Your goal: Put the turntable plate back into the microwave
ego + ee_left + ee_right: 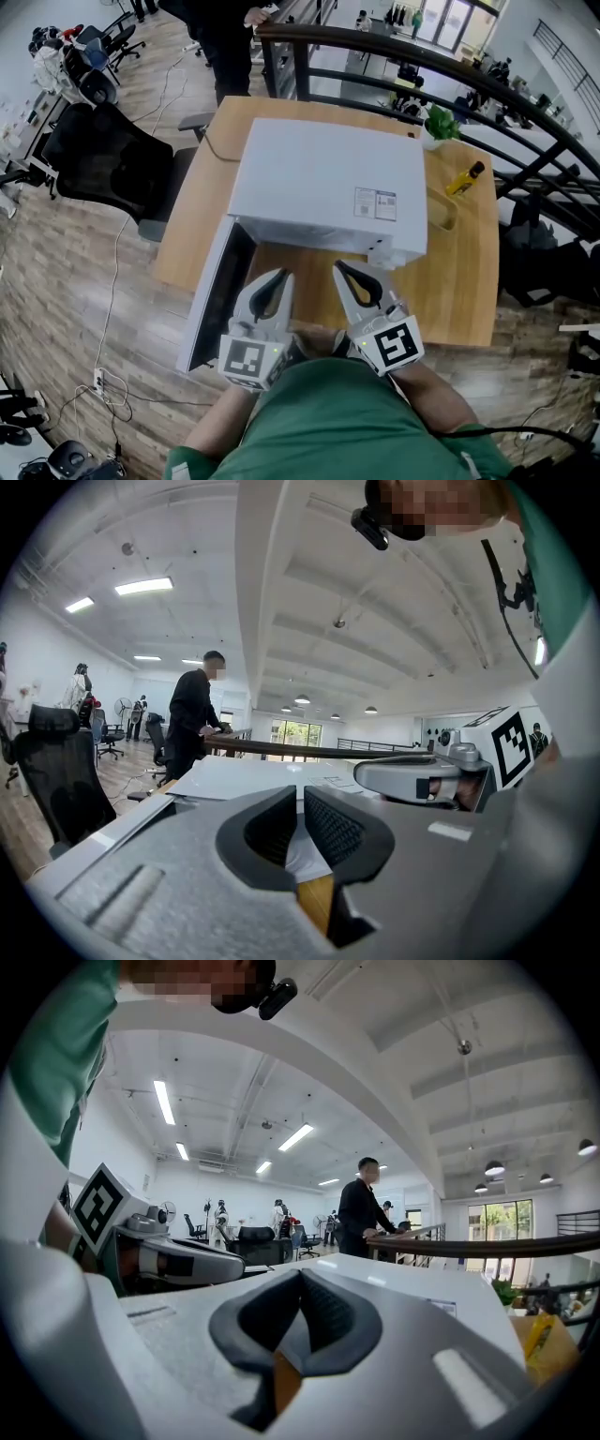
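A white microwave (pixel 319 178) stands on a wooden table (pixel 459 281), its door (pixel 217 291) swung open toward the left. No turntable plate shows in any view, and the oven's inside is hidden from above. My left gripper (pixel 279 275) and right gripper (pixel 339 267) are side by side just in front of the microwave, pointing at it. Both are shut with nothing between the jaws. In the left gripper view the left gripper (pixel 298 791) looks over the microwave's top (pixel 253 775), with the right gripper (pixel 422 778) beside it. The right gripper view shows the right gripper (pixel 300 1281) shut likewise.
A yellow bottle (pixel 465 178) and a small potted plant (pixel 439 124) stand on the table right of the microwave. A black office chair (pixel 103 159) is at the table's left. A dark railing (pixel 525 112) runs behind, and a person (pixel 220 37) stands at the far side.
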A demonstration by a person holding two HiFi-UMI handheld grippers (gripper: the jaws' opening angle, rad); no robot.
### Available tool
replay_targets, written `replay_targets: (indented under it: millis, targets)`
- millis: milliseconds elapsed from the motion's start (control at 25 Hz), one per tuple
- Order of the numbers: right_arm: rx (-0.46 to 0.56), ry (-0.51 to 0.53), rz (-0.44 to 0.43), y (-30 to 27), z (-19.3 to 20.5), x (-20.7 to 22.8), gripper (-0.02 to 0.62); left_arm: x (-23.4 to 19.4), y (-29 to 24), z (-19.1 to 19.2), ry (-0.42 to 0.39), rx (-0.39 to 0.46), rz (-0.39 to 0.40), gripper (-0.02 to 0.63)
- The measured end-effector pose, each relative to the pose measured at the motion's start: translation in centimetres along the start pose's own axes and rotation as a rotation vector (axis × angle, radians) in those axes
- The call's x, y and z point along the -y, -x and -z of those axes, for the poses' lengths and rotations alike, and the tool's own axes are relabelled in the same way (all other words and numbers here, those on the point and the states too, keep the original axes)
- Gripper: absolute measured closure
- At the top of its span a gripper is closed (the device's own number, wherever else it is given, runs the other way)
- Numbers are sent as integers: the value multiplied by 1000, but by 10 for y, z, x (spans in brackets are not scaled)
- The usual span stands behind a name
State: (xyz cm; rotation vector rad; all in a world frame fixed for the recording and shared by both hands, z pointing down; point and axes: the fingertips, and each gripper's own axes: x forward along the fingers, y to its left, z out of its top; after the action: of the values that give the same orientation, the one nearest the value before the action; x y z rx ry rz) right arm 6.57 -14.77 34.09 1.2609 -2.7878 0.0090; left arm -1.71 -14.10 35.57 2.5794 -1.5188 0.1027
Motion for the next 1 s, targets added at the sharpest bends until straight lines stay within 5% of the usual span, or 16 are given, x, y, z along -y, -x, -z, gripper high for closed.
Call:
replay_targets:
  millis: [1000]
  targets:
    - [-8,3,-15,1,7,1,592,6,-5,9,0,-26,12,572]
